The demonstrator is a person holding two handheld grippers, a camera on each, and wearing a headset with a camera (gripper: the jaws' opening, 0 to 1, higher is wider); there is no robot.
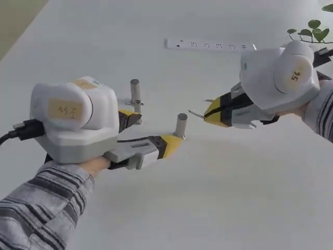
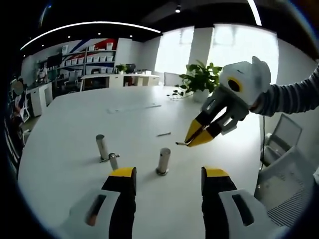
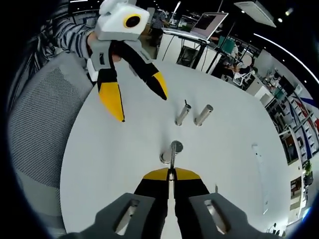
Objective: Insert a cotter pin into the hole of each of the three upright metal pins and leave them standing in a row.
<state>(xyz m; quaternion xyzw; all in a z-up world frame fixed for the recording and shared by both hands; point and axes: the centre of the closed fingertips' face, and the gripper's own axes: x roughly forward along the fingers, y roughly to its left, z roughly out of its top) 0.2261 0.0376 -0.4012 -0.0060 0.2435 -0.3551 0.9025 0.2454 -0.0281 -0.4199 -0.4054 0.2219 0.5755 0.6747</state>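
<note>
One far metal pin (image 1: 135, 94) appears to carry a fitted cotter pin (image 1: 134, 103) already. The near metal pin (image 1: 180, 125) looks bare, and a spare cotter pin (image 2: 163, 134) lies on the counter (image 1: 208, 208), so most of the job seems left. The right tongs (image 1: 210, 113) are clenched on a cotter pin (image 1: 196, 113), held near the bare pin's top without touching it. The left tongs (image 2: 168, 174) are released, and that pin stands just ahead between their tips.
</note>
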